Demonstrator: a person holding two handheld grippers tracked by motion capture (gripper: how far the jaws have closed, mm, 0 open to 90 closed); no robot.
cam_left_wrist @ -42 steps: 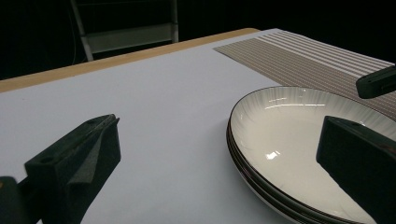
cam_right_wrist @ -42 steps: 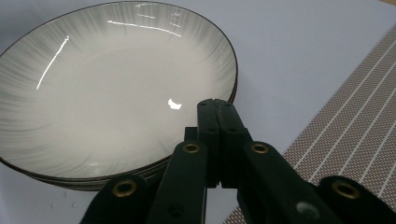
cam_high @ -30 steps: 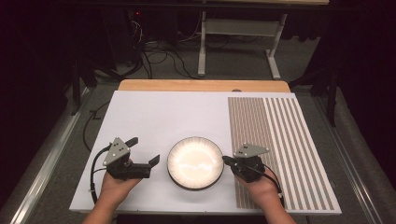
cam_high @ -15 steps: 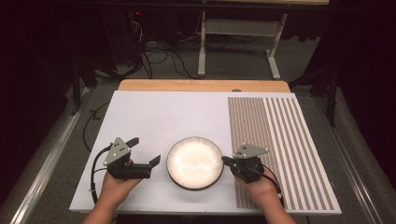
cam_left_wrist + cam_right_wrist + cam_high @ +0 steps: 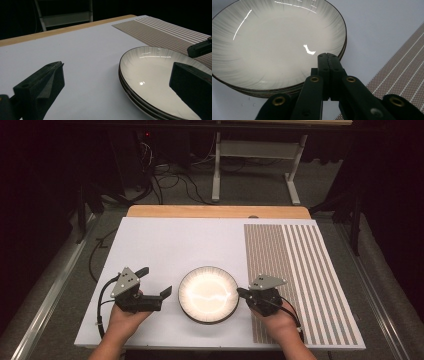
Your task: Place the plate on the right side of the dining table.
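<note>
The round white plates with thin dark rims sit stacked near the table's front edge, between both grippers. The left gripper is wide apart, probably ready to grab. The right gripper is squeezed together, holding nothing, just above the rim.

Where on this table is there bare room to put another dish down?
The white board lies bare between the wooden strip at the far edge and the stacked white dark-rimmed plates; the brown striped mat is free too. The near edge is crowded: left gripper, plates and right gripper sit side by side.
</note>
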